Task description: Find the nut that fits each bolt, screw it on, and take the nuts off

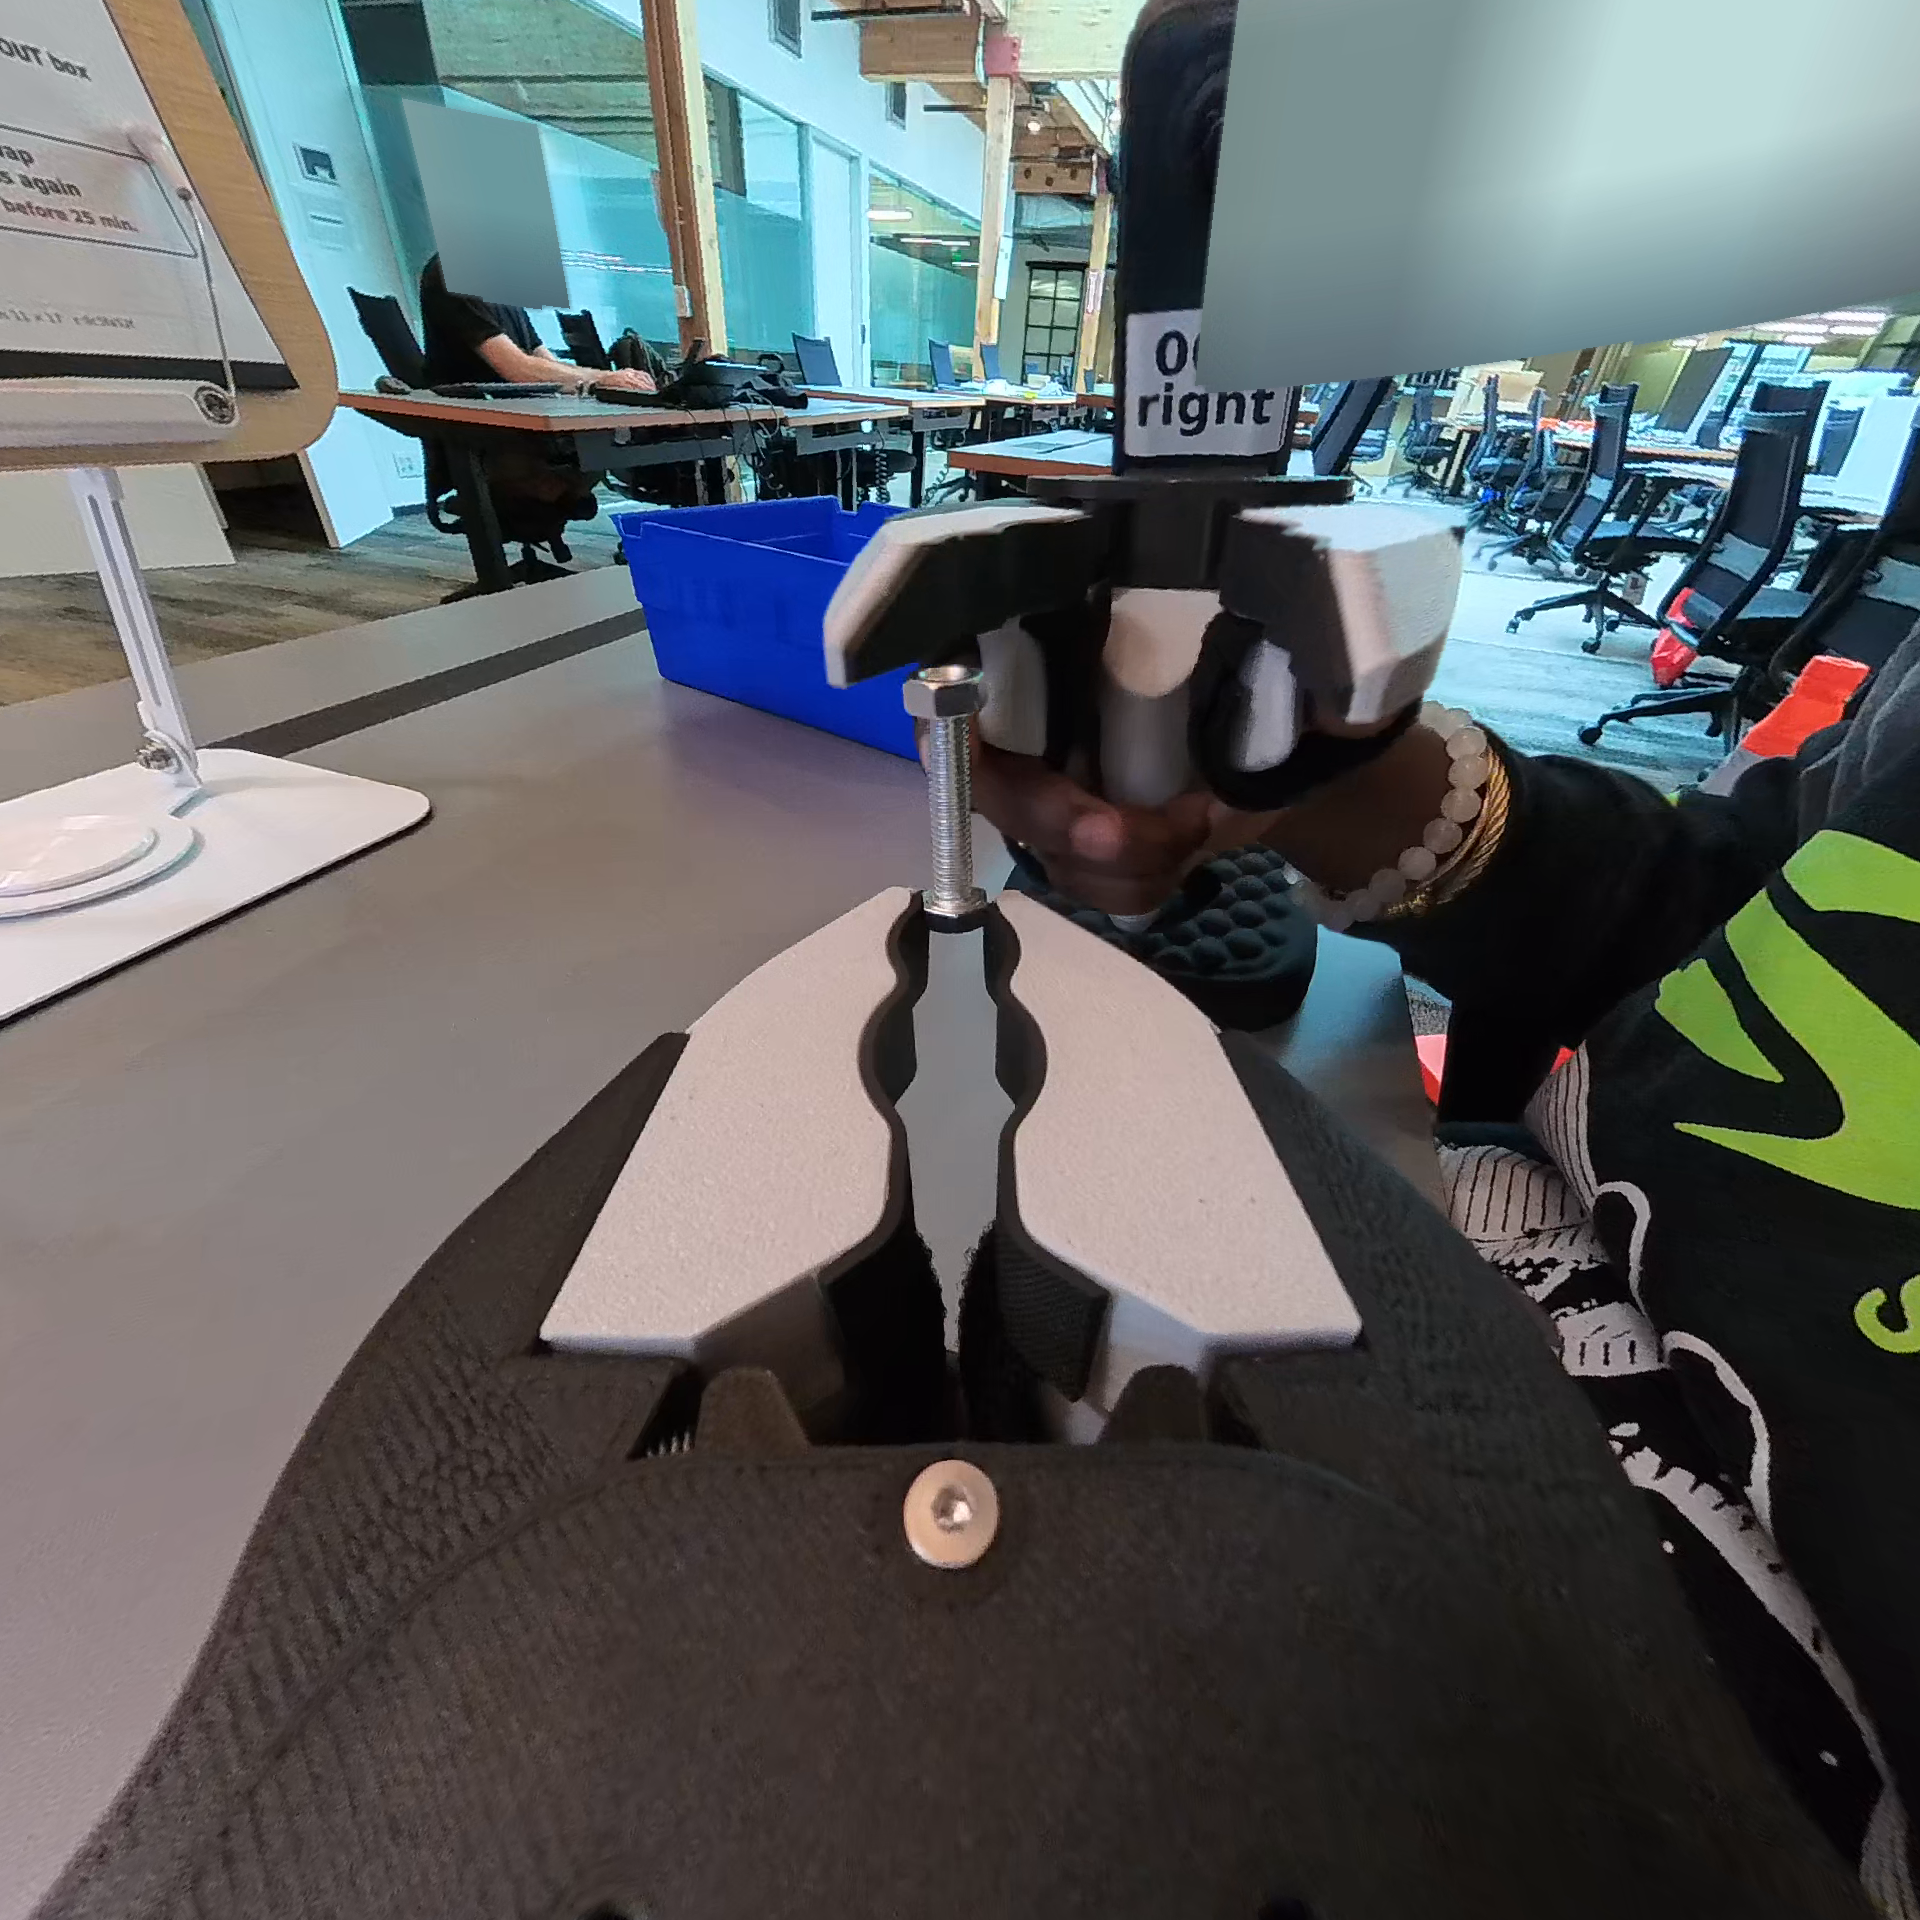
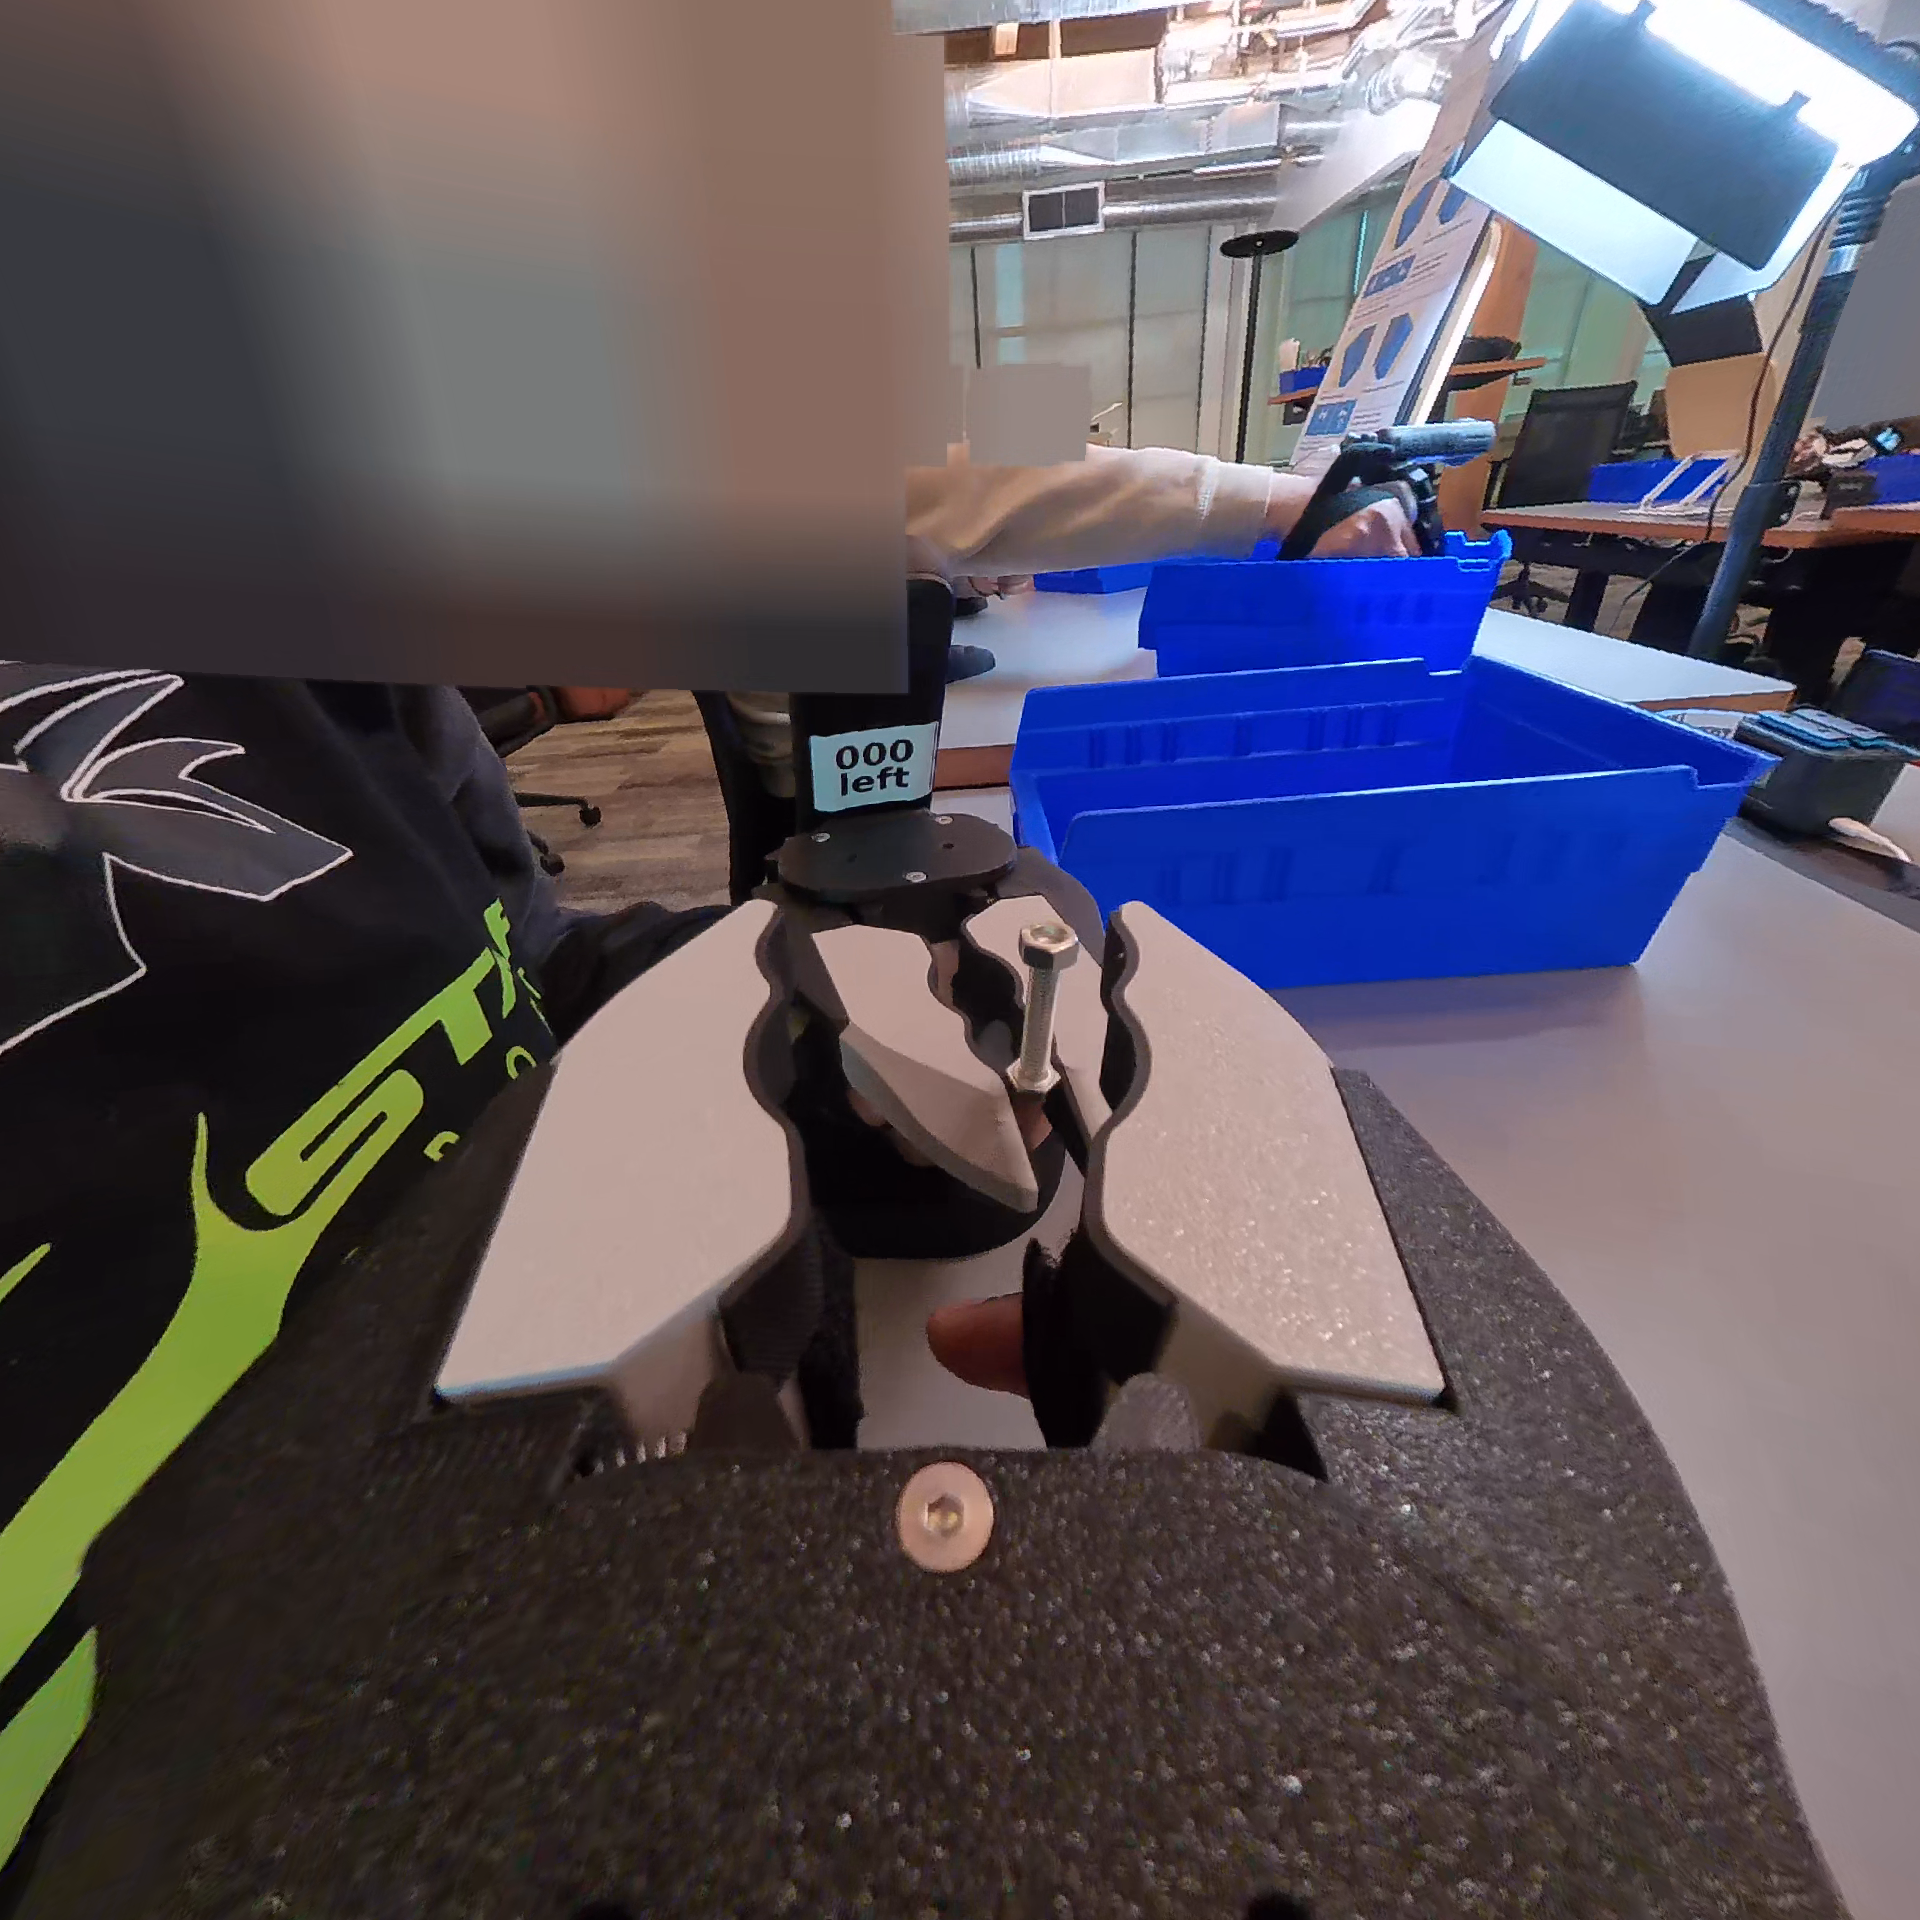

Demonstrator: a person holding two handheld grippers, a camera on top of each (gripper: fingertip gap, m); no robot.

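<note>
Grey table [image 1: 416, 1039] below, left gripper [image 1: 956, 920] jaws clamp the upright bolt [image 1: 951, 800]; only right view shows right gripper [image 2: 940, 997] jaws apart.

Both my feeds are bright and evenly lit. In the right wrist view a studio light panel [image 2: 1662, 156] glares white at the top right corner. Shadows on the grey table [image 1: 436, 1039] are soft. Fisheye distortion bends straight lines near the edges. The near foreground stays sharp, distant desks slightly soft; large blurred patches cover parts.
</note>
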